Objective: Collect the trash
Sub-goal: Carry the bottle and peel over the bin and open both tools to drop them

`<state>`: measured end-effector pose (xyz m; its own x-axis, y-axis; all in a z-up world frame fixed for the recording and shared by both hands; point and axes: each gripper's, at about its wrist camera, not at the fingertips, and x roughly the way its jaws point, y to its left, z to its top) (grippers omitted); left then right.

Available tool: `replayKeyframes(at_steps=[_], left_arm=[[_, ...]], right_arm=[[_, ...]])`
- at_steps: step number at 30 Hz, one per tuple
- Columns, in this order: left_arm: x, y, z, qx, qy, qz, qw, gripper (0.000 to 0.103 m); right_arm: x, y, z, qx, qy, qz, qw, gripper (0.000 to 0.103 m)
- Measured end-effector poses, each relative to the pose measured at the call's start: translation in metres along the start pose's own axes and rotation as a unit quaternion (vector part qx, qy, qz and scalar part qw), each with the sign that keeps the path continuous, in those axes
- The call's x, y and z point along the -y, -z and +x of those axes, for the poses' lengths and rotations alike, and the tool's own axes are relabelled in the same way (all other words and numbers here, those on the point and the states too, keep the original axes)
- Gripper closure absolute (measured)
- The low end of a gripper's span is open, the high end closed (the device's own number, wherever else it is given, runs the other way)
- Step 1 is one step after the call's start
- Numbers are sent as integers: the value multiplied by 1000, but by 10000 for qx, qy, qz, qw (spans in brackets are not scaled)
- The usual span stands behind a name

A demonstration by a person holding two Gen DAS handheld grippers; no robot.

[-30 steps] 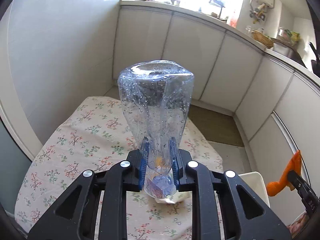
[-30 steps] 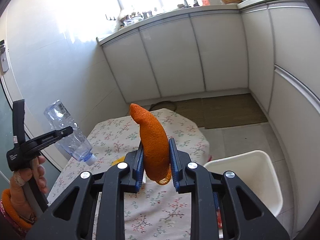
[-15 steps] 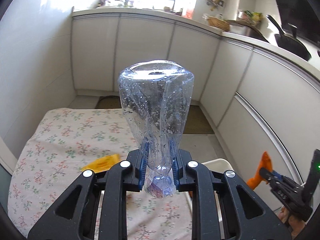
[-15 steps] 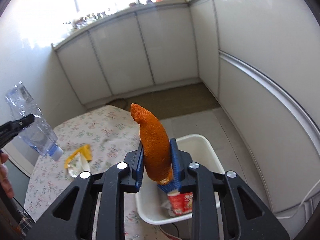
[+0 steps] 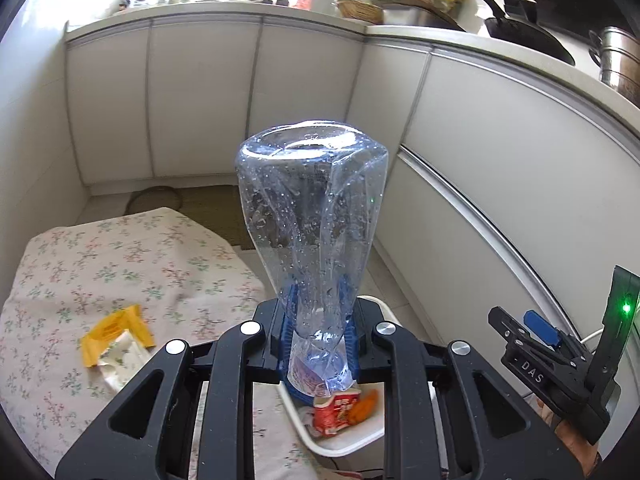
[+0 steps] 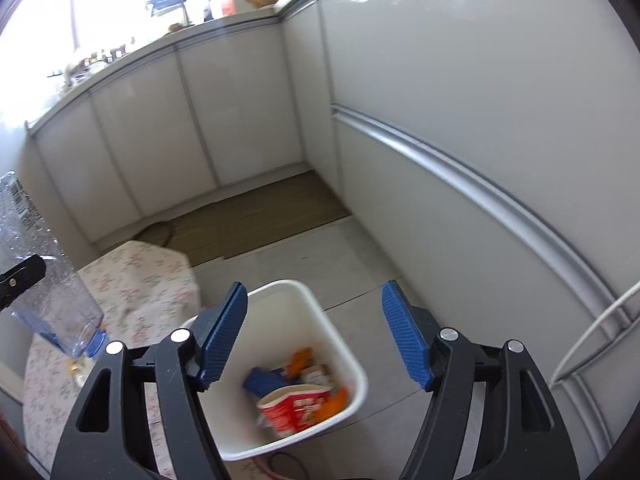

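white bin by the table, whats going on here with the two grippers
A person is clearing trash with a gripper in each hand. The left gripper is clamped on a crushed clear plastic bottle, held in the air near the white plastic bin. The right gripper is above the bin, jaws opening with nothing between them. A yellow wrapper lies on the floral tablecloth.
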<state>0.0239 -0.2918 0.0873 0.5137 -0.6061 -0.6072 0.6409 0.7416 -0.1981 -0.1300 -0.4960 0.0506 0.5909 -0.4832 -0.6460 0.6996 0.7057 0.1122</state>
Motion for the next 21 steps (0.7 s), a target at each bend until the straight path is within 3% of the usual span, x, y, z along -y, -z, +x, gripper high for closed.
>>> replayKeyframes(at_steps=[10, 18, 20, 21], left_arm=[[58, 3, 37, -278, 445, 281, 9982, 82], [89, 12, 78, -696, 615, 353, 9950, 81], [92, 15, 84, -737, 568, 422, 9948, 78], [93, 16, 87, -755, 530, 448, 9947, 67]], right_arm=[[42, -8, 0, 245, 865, 245, 9956, 20], [63, -7, -1, 262, 1146, 411, 9922, 17], [66, -8, -1, 297, 1202, 446, 9913, 16], [67, -8, -1, 304, 1219, 460, 9910, 16]])
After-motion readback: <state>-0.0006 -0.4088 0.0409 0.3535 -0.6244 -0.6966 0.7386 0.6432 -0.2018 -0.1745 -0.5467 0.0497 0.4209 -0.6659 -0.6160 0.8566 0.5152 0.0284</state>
